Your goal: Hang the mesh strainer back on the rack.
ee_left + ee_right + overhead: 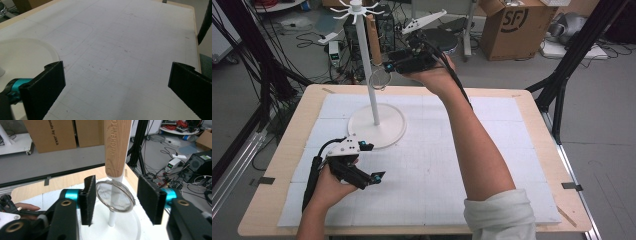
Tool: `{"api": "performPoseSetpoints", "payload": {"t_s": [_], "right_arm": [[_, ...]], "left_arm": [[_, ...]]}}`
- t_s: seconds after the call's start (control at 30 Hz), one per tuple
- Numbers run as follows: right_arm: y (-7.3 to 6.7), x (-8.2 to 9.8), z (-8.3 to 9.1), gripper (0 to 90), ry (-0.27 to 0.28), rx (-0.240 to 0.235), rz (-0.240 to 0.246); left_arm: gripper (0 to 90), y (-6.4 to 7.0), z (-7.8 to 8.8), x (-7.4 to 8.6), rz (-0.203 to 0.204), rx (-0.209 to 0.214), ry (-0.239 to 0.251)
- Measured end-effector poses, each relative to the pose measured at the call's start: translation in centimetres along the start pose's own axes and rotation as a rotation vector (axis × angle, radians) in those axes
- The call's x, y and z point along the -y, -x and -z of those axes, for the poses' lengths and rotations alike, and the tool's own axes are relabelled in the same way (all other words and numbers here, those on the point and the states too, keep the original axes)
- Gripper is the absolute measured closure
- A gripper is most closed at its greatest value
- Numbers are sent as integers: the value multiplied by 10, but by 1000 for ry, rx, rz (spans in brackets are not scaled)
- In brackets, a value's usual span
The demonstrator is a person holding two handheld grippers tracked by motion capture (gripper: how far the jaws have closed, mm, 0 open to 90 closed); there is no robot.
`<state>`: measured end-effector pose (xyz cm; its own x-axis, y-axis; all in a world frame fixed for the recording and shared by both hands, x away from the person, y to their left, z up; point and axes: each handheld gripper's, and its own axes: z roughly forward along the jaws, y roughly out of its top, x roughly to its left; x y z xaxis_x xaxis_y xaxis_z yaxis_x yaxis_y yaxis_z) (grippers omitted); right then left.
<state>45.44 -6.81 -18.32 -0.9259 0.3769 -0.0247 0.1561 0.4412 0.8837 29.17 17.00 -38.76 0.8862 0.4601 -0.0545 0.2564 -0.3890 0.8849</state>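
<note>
The strainer (114, 197) hung from the stand (375, 102) between the right gripper's (115, 201) spread jaws, which were best closed gently on its rim, while the left gripper (115, 82), jaws spread, was held empty over the bench (522, 102).

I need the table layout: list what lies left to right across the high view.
Left hand-held gripper → white stand's round base → small mesh strainer → right hand-held gripper → cardboard box.
</note>
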Motion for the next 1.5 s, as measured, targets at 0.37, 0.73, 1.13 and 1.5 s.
{"api": "performPoseSetpoints", "payload": {"t_s": [0.37, 0.73, 1.13, 1.5], "right_arm": [[0, 13, 16, 332, 30, -14, 7], [2, 38, 39, 205, 70, -11, 1], [2, 74, 60, 107, 95, -6, -7], [-3, 100, 71, 57, 98, 1, -27]], "left_arm": [[16, 0, -3, 1, 2, 1, -11], [16, 0, -4, 2, 4, 4, -16], [16, 0, -5, 3, 5, 3, -21], [16, 1, -7, 4, 10, 3, -22]]}}
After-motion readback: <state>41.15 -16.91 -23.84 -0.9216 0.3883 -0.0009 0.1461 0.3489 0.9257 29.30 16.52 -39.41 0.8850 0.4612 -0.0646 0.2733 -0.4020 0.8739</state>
